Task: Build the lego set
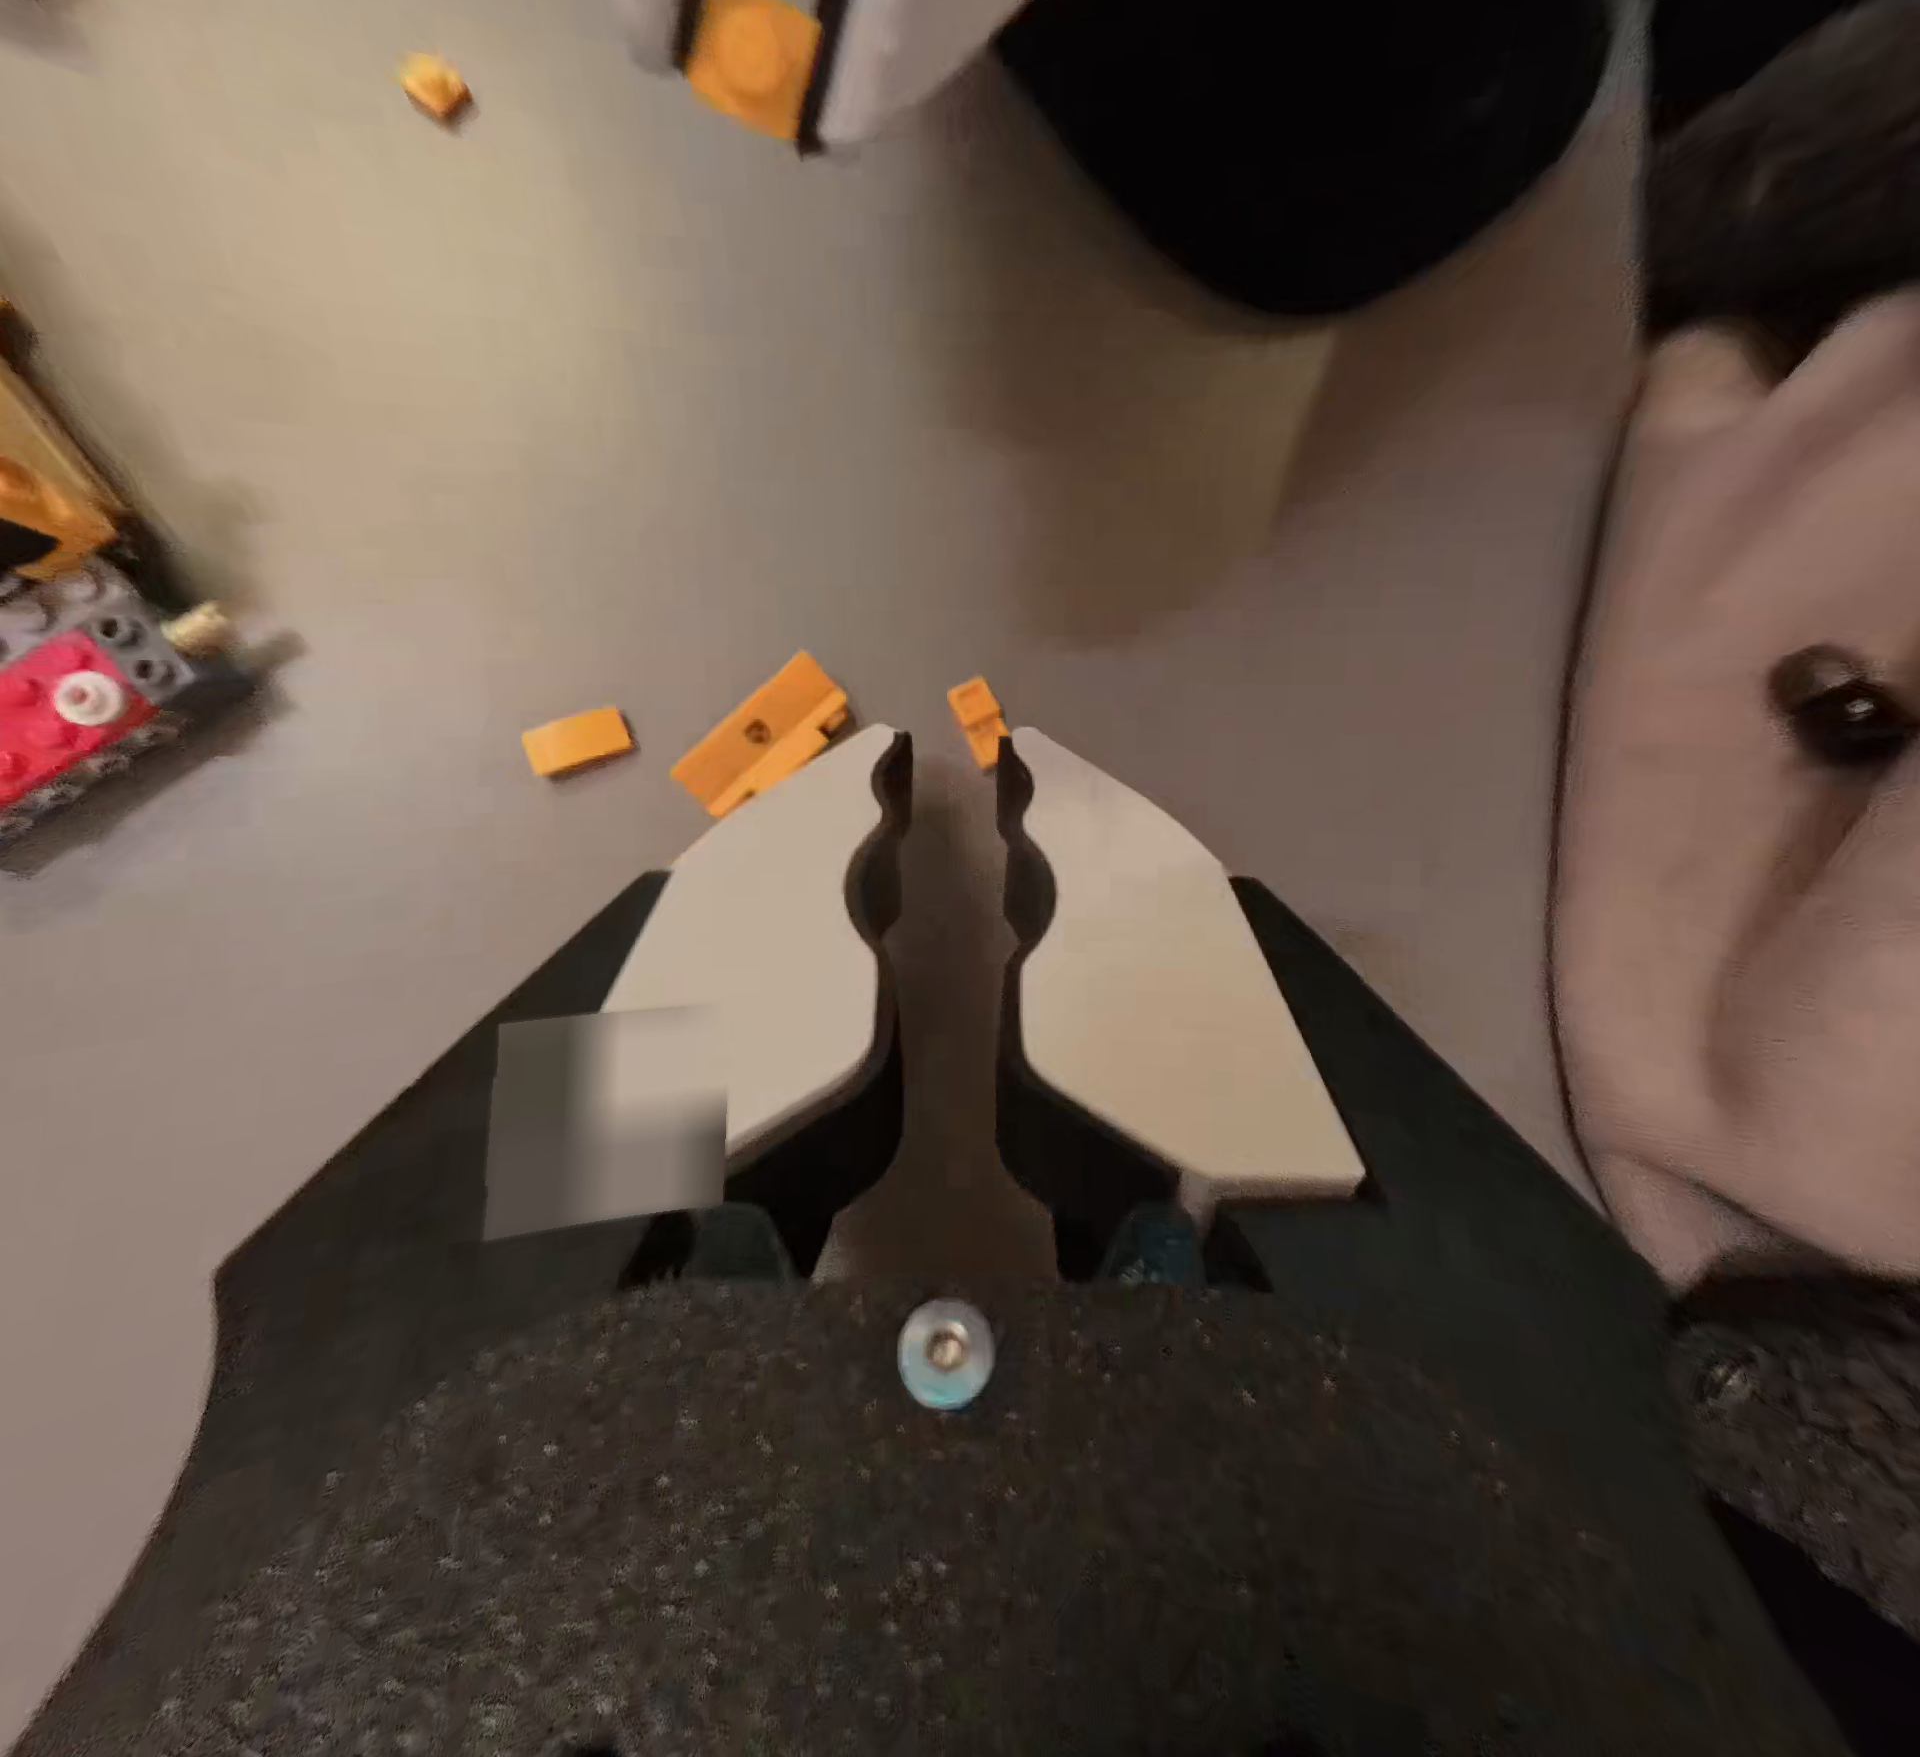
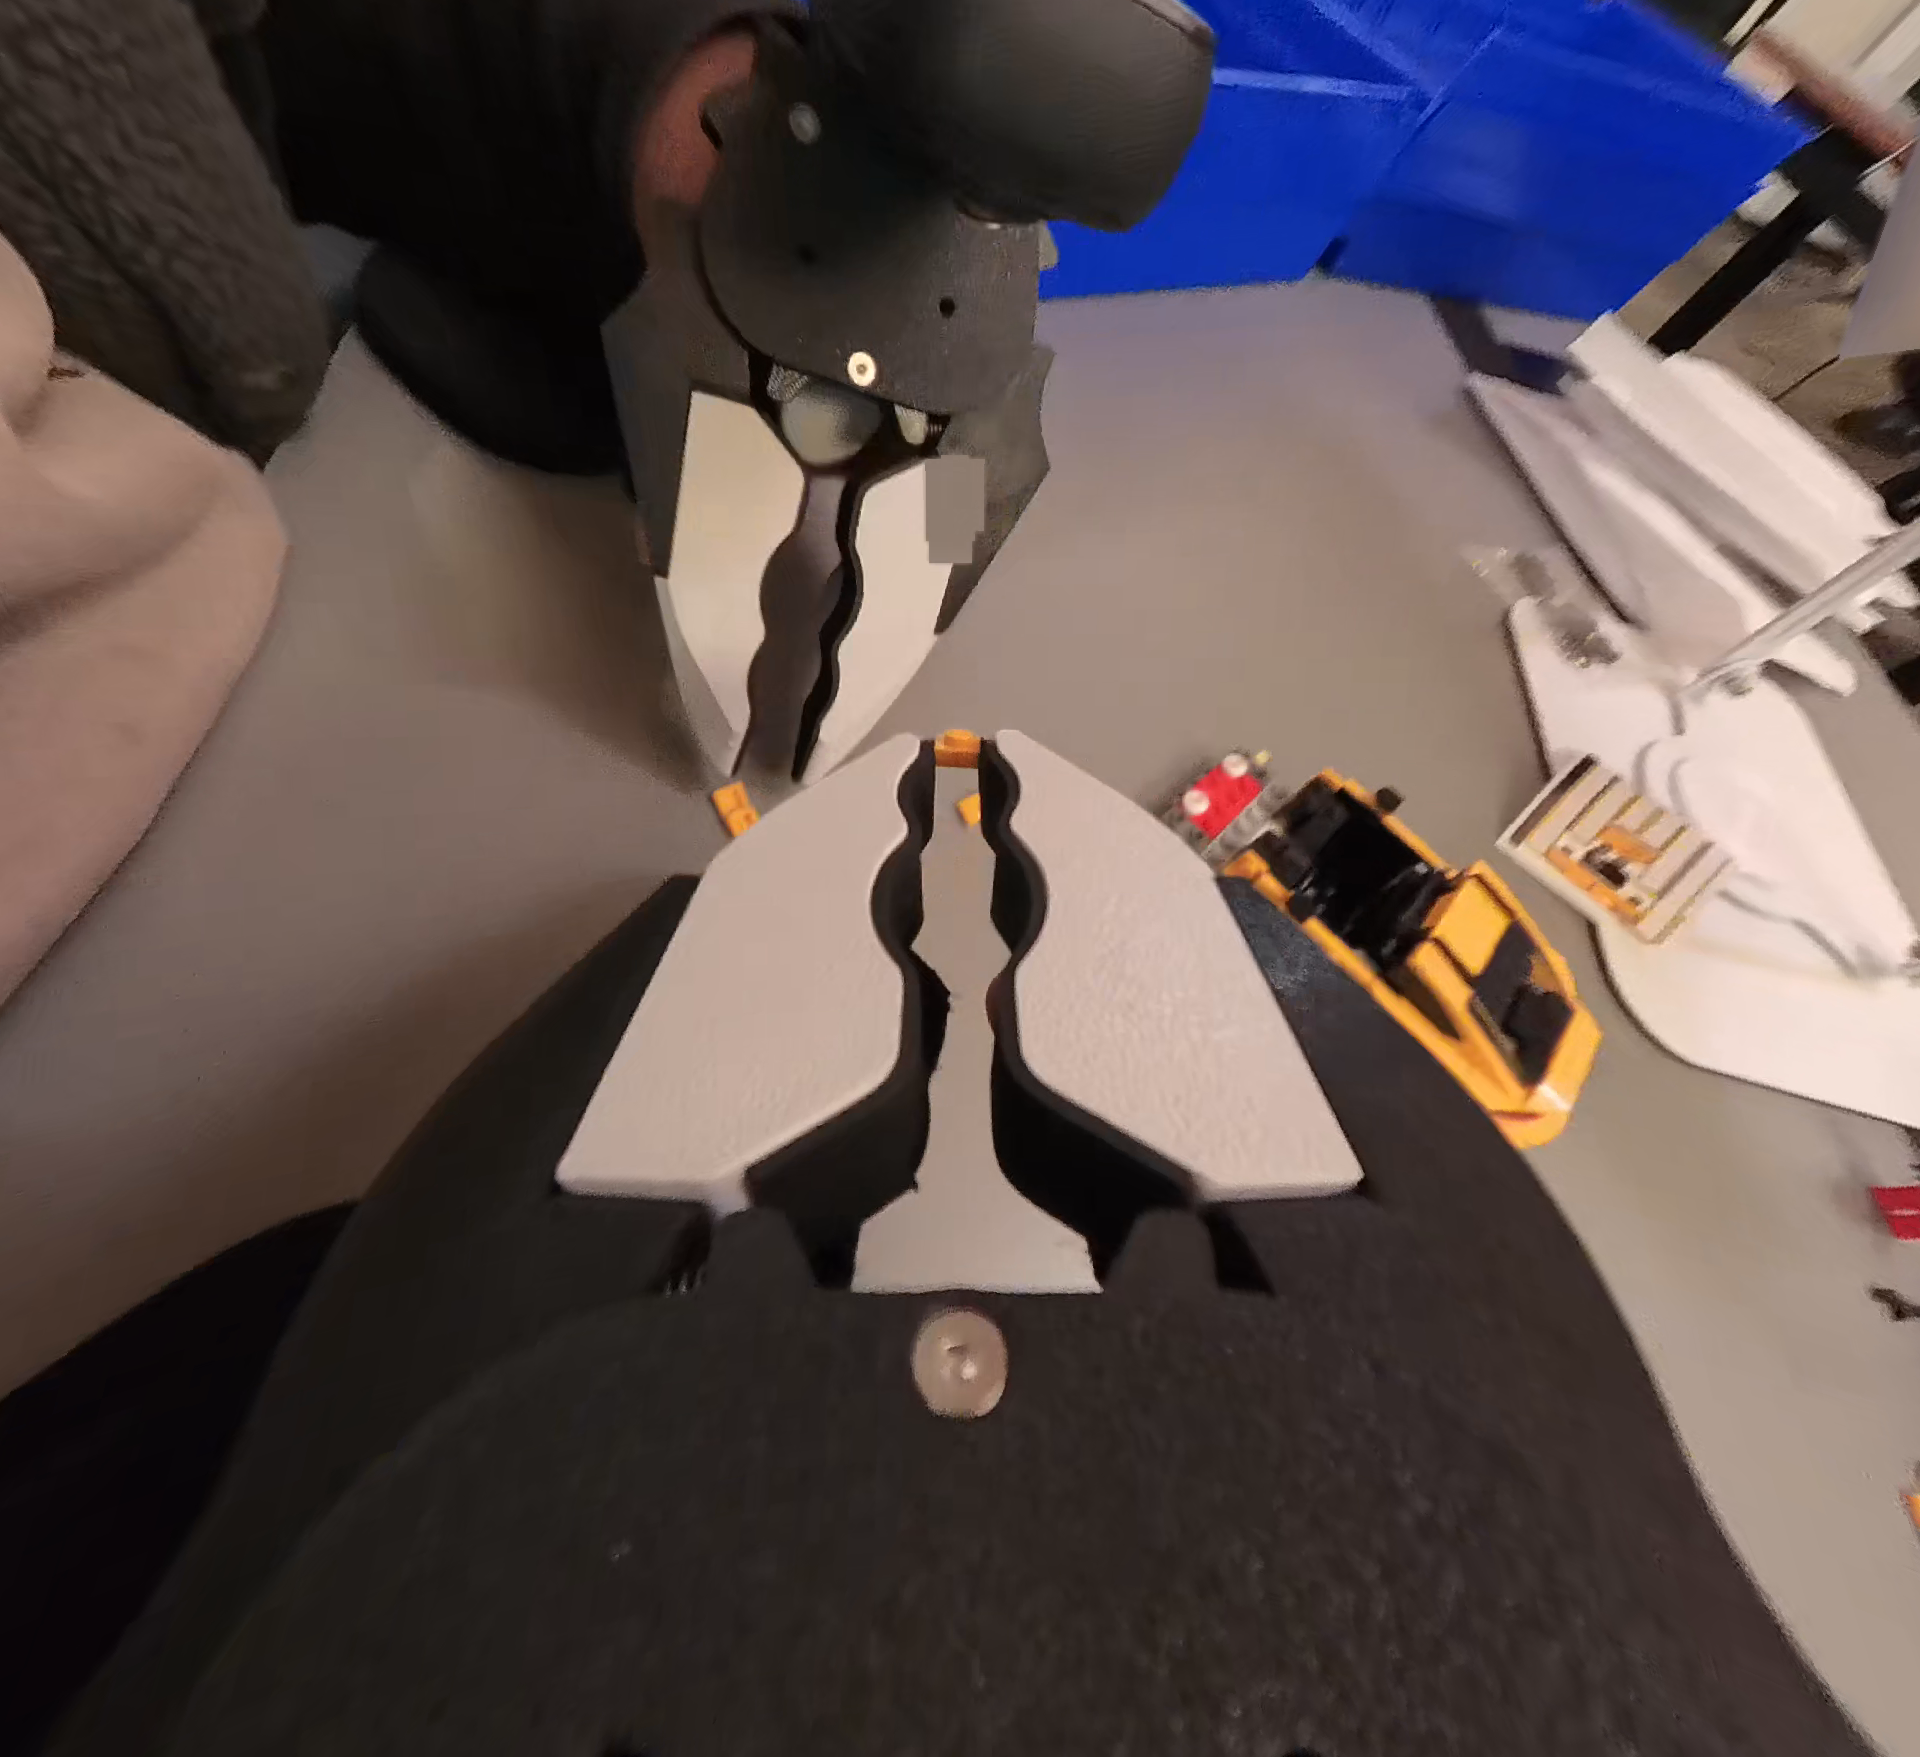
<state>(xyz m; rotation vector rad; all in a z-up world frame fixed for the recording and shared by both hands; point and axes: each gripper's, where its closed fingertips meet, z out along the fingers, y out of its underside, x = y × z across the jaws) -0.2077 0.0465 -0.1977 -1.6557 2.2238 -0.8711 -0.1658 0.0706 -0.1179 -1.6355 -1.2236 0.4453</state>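
Observation:
My right gripper [image 2: 957,753] is shut on a small orange one-stud plate [image 2: 957,745], held at the fingertips above the grey table [image 2: 1195,512]. In the left wrist view the right gripper [image 1: 753,109] and its plate [image 1: 750,50] show at the top. My left gripper [image 1: 956,751] is narrowly open and empty, with its tips low over loose orange pieces: a bracket [image 1: 764,746], a flat tile [image 1: 577,741] and a small piece [image 1: 977,715]. The left gripper [image 2: 774,767] faces mine, tips down at the table. The partly built orange and black lego car [image 2: 1403,918] lies to the right.
Another small orange plate [image 1: 436,84] lies farther off on the table. The car's red and grey end [image 1: 73,689] sits at the left edge. White papers and a booklet [image 2: 1600,845] lie right of the car. Blue bins [image 2: 1455,128] stand behind. A beige fabric shape [image 1: 1766,772] is close on the right.

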